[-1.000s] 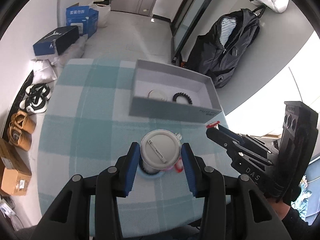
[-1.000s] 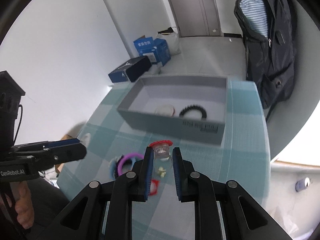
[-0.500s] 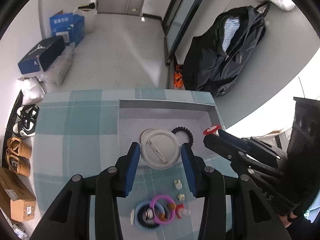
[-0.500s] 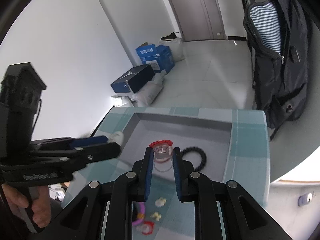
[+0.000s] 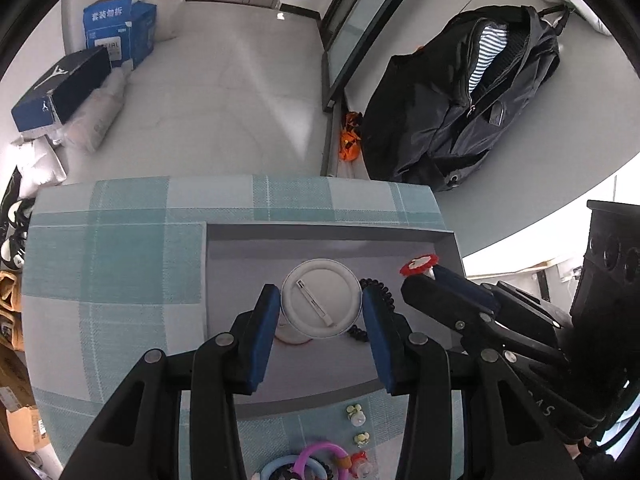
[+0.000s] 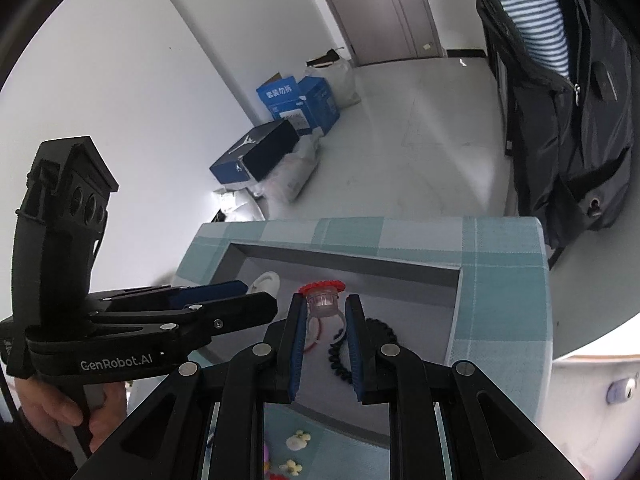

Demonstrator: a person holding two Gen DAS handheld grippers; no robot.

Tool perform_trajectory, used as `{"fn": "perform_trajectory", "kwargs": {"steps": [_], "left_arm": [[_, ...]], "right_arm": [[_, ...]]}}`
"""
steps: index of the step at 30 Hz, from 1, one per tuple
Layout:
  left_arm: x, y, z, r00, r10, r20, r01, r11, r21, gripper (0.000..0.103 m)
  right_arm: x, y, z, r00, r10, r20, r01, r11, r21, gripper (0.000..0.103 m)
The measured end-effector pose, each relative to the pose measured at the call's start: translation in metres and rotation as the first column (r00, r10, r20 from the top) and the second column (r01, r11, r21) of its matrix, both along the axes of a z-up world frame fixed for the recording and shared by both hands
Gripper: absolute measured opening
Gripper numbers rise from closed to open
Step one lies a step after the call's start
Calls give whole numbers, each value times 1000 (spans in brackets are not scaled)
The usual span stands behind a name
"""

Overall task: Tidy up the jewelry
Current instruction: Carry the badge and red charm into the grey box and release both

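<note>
My left gripper [image 5: 320,300] is shut on a round white pin badge [image 5: 320,298], held above the grey box [image 5: 328,232]. My right gripper [image 6: 323,308] is shut on a clear ring with a red flower top [image 6: 322,296], also above the box; it shows at the right of the left wrist view [image 5: 418,264]. In the box lie a black coil hair tie [image 6: 384,332] and a white round piece [image 6: 266,282]. More jewelry lies on the cloth in front of the box: a purple ring [image 5: 316,456] and small flower studs [image 5: 356,416].
The table has a teal plaid cloth [image 5: 120,264]. On the floor beyond are a black backpack [image 5: 472,96], blue boxes [image 5: 116,32] and a dark shoebox [image 5: 60,88]. Shoes and cartons lie at the left.
Both grippers moved forward with their items, from over the cloth to above the inside of the grey box. The loose jewelry pile is now behind them.
</note>
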State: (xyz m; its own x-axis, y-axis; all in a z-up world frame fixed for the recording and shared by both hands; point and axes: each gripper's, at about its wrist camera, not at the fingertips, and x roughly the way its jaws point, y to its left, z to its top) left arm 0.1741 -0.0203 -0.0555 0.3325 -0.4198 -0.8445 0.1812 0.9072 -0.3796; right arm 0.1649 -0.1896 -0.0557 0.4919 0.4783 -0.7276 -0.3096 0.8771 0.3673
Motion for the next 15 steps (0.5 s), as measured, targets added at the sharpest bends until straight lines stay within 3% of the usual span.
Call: {"fn": "perform_trajectory", "kwargs": {"steps": [6,11,15], "left_arm": [[5,-2,-5,1000,-10,-17,10,1000,-11,37],[8,2,-6,999,-13,-31,10,997,-77,37],[11,3,-6,999,15,-44,-18,998,-62,40]], "right_arm": [[7,-3,-3,1000,-6,-19,7,1000,26,18],[7,-4,-5,1000,-15,-25,16,1000,27,21],[6,-8,-2,999,-33,-20,33,999,42,23]]}}
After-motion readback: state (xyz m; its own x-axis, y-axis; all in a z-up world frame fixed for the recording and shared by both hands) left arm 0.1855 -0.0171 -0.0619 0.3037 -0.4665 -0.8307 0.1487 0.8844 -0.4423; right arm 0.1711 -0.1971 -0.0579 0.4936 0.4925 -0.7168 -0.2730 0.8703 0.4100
